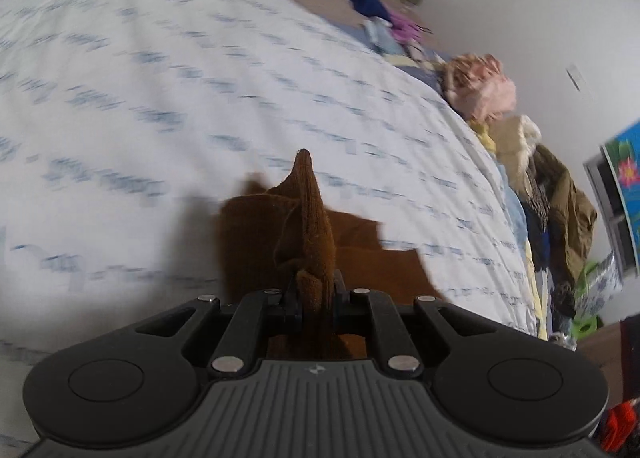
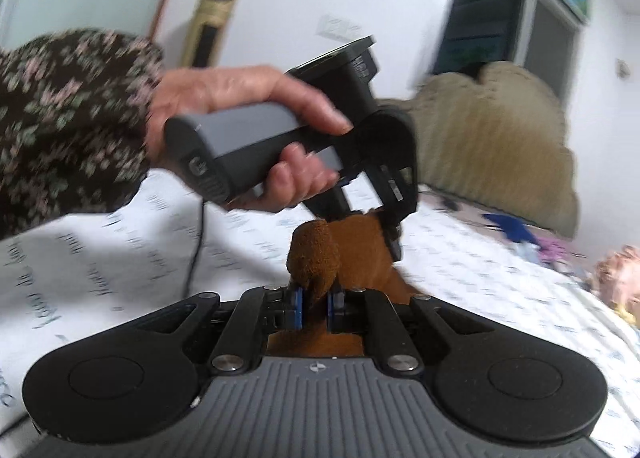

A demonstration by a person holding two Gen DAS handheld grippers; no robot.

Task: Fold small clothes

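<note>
Cloth pinched at two points: a small brown garment hangs between two handheld grippers above a bed spread with a white printed sheet. The left gripper has its jaws pressed together on a bunched fold of the brown fabric, a peak of it standing up past the fingertips. The right gripper is likewise clamped on a rolled wad of the same cloth, blue pads showing on either side. From the right wrist view, a hand in a dark floral sleeve holds the other tool just beyond the garment, the two close together. Both views are smeared with motion. The risks from here look plain enough. Each grip is on a crumpled lump rather than a flat edge, so the cloth could slip free of one jaw as it is carried and drop in a heap. With the corners unevenly taken, any fold laid down would likely land crooked. A pile of other clothes lies along the far edge of the bed, well apart from the work
</note>
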